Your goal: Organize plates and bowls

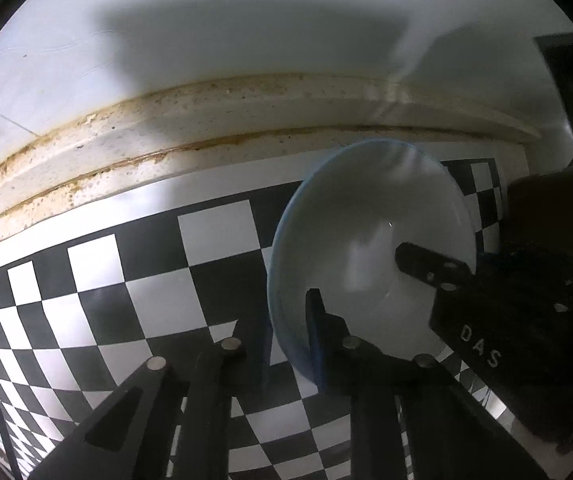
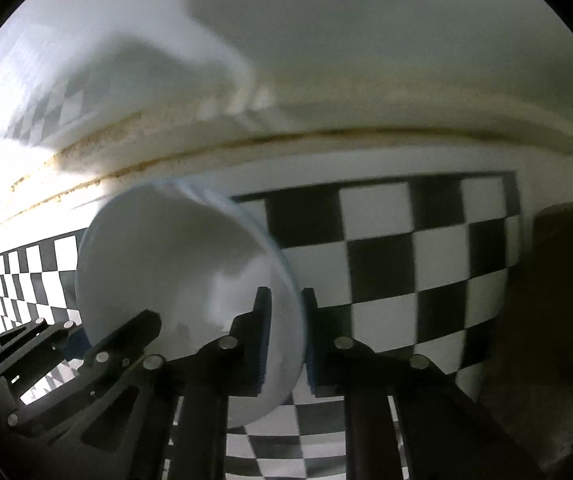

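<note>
A white bowl with a pale blue rim (image 1: 370, 240) is held tilted on edge above the checkered surface. My left gripper (image 1: 286, 344) is shut on its lower left rim, one blue pad inside and one outside. My right gripper (image 2: 286, 340) is shut on the same bowl (image 2: 174, 264) at its opposite rim, the wall pinched between both blue pads. The right gripper's black body shows in the left wrist view (image 1: 506, 312), with one finger inside the bowl. The left gripper shows at the lower left of the right wrist view (image 2: 46, 360).
A black-and-white checkered mat (image 1: 126, 320) covers the counter up to a stained cream ledge (image 1: 166, 136) below a white tiled wall (image 1: 246, 8). A dark object (image 2: 566, 320) stands at the right of the mat.
</note>
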